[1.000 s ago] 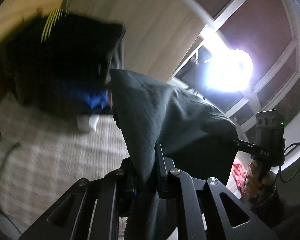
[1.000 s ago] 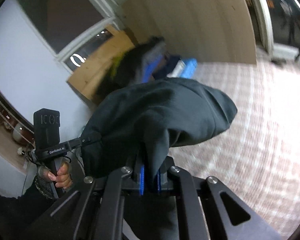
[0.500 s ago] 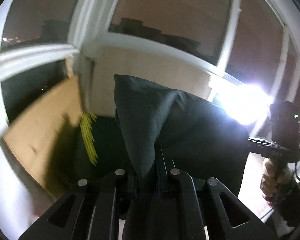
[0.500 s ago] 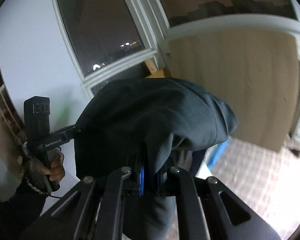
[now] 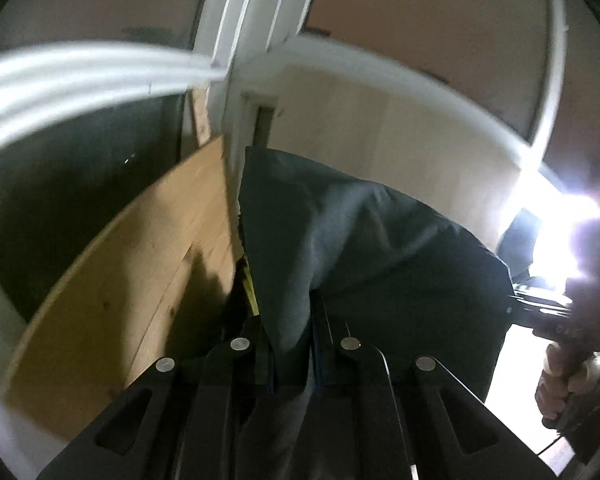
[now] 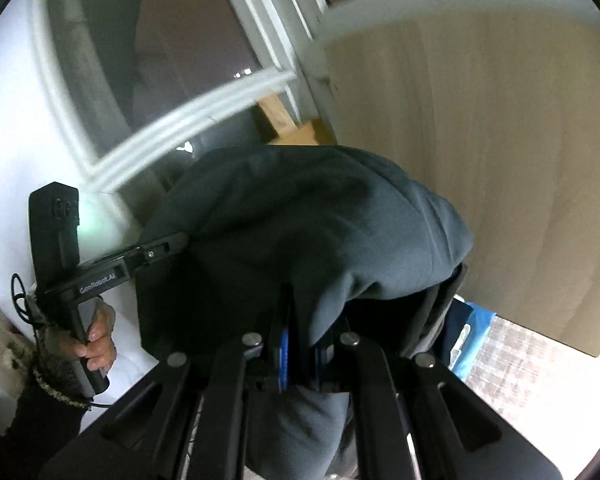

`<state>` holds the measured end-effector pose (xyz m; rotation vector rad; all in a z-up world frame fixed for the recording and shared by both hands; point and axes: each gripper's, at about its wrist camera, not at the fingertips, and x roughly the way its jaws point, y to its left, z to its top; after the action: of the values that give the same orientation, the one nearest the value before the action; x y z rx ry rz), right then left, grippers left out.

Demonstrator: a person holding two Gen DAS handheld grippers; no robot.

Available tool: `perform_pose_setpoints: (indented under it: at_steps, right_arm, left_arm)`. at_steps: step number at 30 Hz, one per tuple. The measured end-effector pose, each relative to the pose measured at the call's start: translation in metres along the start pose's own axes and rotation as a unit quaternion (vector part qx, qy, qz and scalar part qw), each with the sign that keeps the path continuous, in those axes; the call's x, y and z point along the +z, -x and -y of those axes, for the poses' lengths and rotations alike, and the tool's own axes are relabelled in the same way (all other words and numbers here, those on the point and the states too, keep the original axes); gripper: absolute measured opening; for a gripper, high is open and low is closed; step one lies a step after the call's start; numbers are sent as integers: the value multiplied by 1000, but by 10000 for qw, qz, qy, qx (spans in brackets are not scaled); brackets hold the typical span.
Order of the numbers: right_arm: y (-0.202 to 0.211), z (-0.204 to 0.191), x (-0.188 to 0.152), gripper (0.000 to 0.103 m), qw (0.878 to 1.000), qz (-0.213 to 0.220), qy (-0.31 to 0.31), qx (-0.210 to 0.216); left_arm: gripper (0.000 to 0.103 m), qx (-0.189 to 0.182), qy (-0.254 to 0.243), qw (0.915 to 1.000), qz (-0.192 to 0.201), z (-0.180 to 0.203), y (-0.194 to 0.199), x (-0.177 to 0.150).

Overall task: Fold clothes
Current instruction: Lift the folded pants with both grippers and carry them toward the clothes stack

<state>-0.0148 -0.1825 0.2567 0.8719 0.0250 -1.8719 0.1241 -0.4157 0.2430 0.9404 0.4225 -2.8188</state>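
Left claw: the left claw (image 5: 292, 344) is pinching a fold of the dark grey-green soft cloth garment (image 5: 364, 248), its jaws nearly together with only the fabric between them.
Right claw: the right claw (image 6: 300, 344) is gripping another edge of the same garment (image 6: 300, 216), blue pads pressing on the cloth.
Garment: it is hanging lifted between the two claws, bulging up over each claw's fingers and draping down near the cameras.
Hands: in the left wrist view a hand (image 5: 560, 376) is holding the right claw's handle at the far right; in the right wrist view a hand (image 6: 96, 340) in a knitted cuff is holding the other handle at the left.
Background: a white-framed window (image 6: 204, 108) and a pale wooden panel (image 6: 500, 152) are standing far behind; a tan plywood board (image 5: 140, 280) is leaning at the left.
Floor: a checked pale mat (image 6: 532, 372) is showing at the lower right.
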Motion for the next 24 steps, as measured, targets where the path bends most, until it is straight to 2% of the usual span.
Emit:
perform_pose_setpoints:
  at_steps: [3, 6, 7, 8, 10, 11, 13, 14, 16, 19, 22, 23, 24]
  right_arm:
    - [-32, 22, -10, 12, 9991, -332, -199, 186]
    - [-42, 43, -20, 17, 9953, -587, -456, 617]
    - [-33, 50, -21, 30, 9929, -495, -586, 913]
    - [-24, 57, -21, 52, 9905, -400, -702, 1115]
    - [-7, 72, -20, 68, 9878, -204, -898, 1258]
    - [-2, 79, -19, 68, 9858, -154, -1016, 1327]
    - [-3, 97, -17, 68, 9801, -205, -1340, 1448]
    - [-6, 105, -15, 68, 9766, -258, -1542, 1477]
    - [-20, 117, -9, 68, 9679, -429, -1919, 1564]
    - [-41, 130, -3, 68, 9572, -732, -2301, 1598]
    - [-61, 130, 2, 67, 9578, -882, -2387, 1339]
    - [-67, 129, 5, 58, 9588, -864, -2386, 1275]
    - [-70, 126, 7, 44, 9614, -839, -2342, 1178]
  left_arm:
    - [17, 339, 45, 9986, -413, -17, -48, -6]
    - [22, 664, 234, 9959, -560, -29, -63, -7]
    - [22, 775, 271, 9953, -521, -31, -61, -6]
    - [21, 894, 233, 9951, -342, -30, -50, -4]
    - [20, 1016, 159, 9947, 70, -24, -22, -2]
    - [20, 972, 109, 9949, 237, -19, -9, -2]
    - [20, 491, -42, 9981, 382, 1, 10, -5]
    - [20, 192, -107, 9993, 312, 10, 10, -9]
    - [20, -570, -169, 9982, -44, 29, 0, -21]
    - [20, -1294, -355, 9891, -603, 55, -30, -45]
    - [18, -1475, -619, 9812, -1084, 71, -60, -69]
    - [18, -1491, -683, 9790, -1207, 73, -67, -75]
    - [18, -1479, -731, 9779, -1285, 74, -73, -80]
